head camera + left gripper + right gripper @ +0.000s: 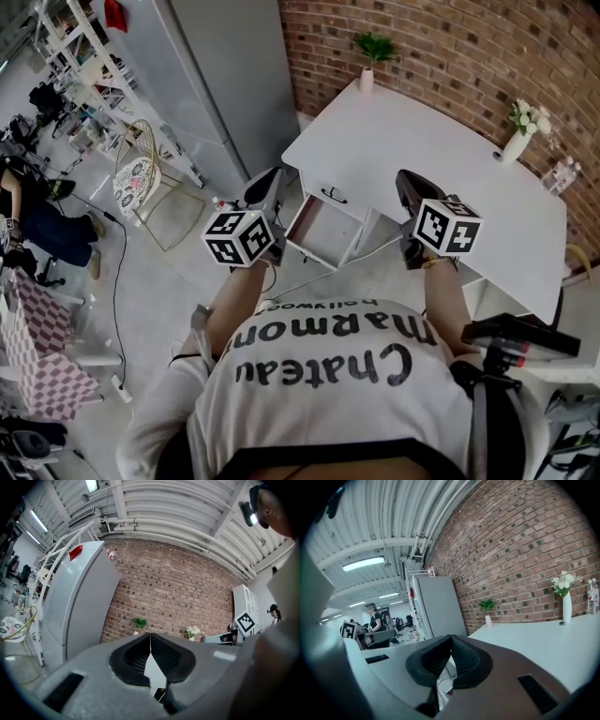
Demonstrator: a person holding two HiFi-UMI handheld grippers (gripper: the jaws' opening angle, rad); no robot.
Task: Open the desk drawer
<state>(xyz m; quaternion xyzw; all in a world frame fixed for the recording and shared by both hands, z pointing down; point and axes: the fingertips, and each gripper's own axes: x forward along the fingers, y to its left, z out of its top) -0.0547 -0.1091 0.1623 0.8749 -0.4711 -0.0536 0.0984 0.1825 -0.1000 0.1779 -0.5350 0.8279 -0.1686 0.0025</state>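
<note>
In the head view a white desk (441,141) stands against a brick wall. Under its near left edge a drawer (323,232) is pulled out and looks empty, just below a white front panel with a dark handle (334,195). My left gripper (272,180) hangs left of the drawer, apart from it. In the left gripper view its pads (150,634) meet at the tip with nothing between them, so it is shut. My right gripper (409,180) is over the desk edge, right of the drawer. Its pads (451,637) also meet on nothing.
A tall grey cabinet (216,66) stands left of the desk. On the desk are a small potted plant (367,73), a vase of white flowers (517,141) and bottles (561,173). A wire chair (141,173), a floor cable (114,281) and a seated person (37,225) are at left.
</note>
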